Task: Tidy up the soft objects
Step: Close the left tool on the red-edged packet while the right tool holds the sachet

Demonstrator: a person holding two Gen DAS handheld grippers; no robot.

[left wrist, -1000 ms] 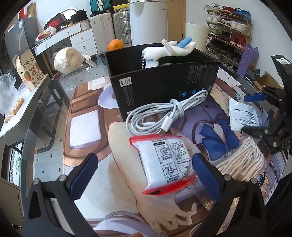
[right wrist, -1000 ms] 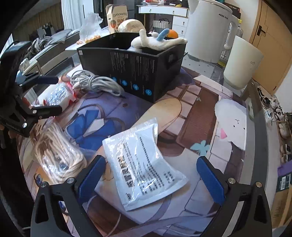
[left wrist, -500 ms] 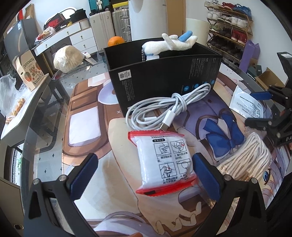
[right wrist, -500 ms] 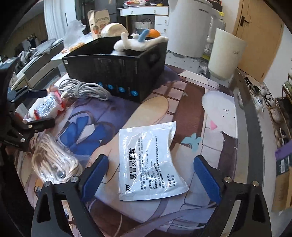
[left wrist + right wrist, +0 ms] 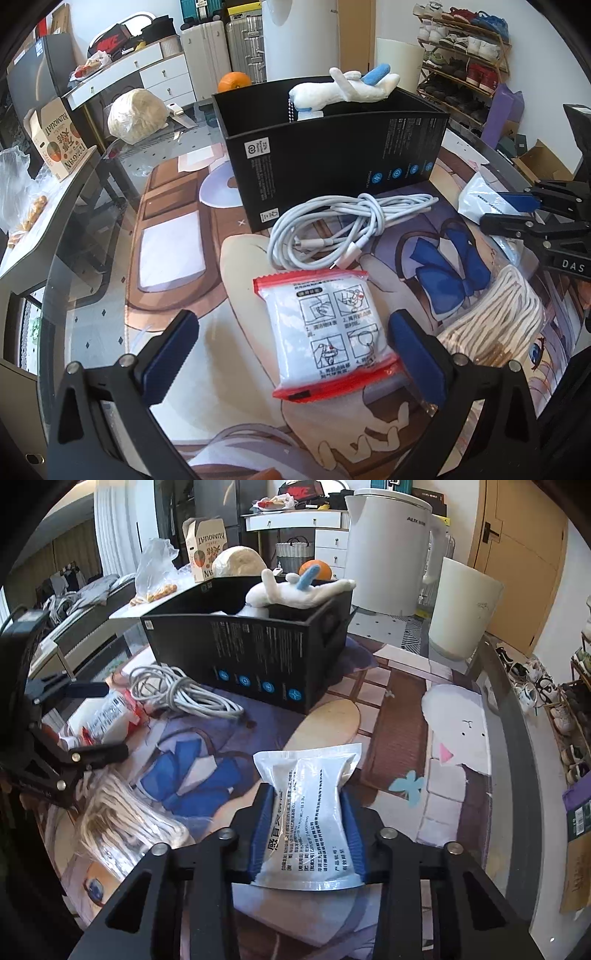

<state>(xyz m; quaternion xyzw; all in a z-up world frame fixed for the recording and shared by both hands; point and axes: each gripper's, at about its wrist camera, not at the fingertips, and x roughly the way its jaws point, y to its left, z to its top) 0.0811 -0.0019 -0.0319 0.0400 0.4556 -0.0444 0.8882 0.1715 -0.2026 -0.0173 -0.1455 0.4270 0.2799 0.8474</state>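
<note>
Right tongs [image 5: 308, 830]: closed since a second ago, now pinching white sachet [image 5: 308, 805] on tabletop [image 5: 391, 716].
Left tongs [image 5: 291, 354] wide around red-edged packet [image 5: 332, 332]; lift sachet clear before carrying to black box [image 5: 251, 646].

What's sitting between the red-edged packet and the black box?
The coiled white cable lies between the red-edged packet and the black box, clearest in the left wrist view.

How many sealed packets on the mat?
2. The red-edged packet lies between the open left gripper's fingers; the white packet is pinched in the right gripper. More may be hidden inside the black box.
</note>
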